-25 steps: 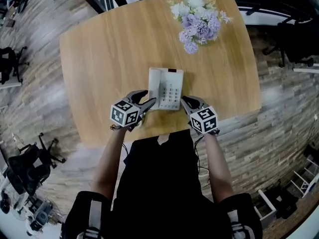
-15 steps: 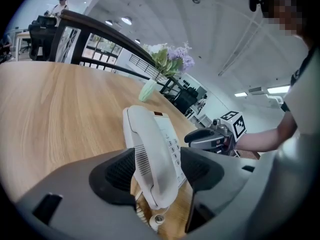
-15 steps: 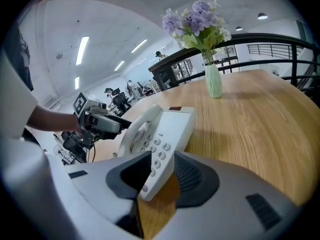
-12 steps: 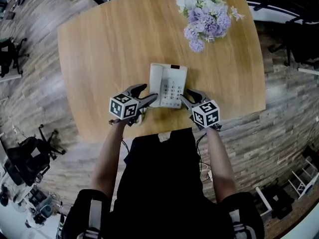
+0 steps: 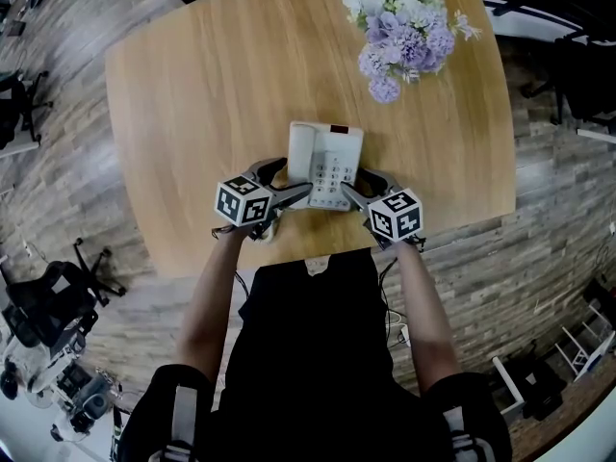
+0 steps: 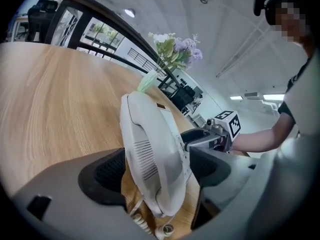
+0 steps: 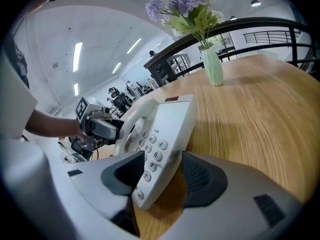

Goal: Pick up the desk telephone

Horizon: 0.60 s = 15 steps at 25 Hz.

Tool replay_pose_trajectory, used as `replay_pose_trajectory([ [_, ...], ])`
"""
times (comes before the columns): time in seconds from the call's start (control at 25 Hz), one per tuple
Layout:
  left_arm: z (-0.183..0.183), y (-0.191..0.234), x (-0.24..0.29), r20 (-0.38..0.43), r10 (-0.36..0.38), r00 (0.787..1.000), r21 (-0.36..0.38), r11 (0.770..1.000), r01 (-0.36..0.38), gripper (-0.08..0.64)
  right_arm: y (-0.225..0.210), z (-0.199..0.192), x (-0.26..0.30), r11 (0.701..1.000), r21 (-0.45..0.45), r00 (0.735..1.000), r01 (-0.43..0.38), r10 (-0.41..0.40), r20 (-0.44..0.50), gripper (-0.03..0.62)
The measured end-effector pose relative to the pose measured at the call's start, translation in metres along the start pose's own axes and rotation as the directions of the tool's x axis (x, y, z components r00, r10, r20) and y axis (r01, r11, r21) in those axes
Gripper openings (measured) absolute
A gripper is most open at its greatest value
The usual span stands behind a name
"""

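- The desk telephone lies flat on the table, on the person's side of the flower vase, its long axis pointing back toward the vase.
- The left gripper has just been opening; its jaws stand apart, straddling the handset-side near corner.
- The right gripper has also just been opening and loosely straddles the keypad-side corner. Both are equally near.

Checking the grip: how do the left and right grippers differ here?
The left gripper straddles the handset edge of the telephone; the right gripper, its keypad edge. A coiled cord shows under the left gripper, none under the right gripper. Shared: jaws have just been opening, telephone between them.
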<state>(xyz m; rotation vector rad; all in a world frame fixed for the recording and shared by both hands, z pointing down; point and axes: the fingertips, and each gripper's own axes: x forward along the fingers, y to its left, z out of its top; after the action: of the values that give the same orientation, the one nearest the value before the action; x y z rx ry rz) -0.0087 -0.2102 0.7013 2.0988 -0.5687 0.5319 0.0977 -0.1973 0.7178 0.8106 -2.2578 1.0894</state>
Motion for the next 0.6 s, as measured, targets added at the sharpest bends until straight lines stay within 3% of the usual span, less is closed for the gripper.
replay_pose_trajectory([
  [0.6,-0.012,0.005,0.016,-0.061,-0.074,0.995,-0.039,0.997,0.072,0.385,-0.005,-0.003,0.014,0.999,0.034,1.000,-0.014,0.015,-0.025,0.231],
])
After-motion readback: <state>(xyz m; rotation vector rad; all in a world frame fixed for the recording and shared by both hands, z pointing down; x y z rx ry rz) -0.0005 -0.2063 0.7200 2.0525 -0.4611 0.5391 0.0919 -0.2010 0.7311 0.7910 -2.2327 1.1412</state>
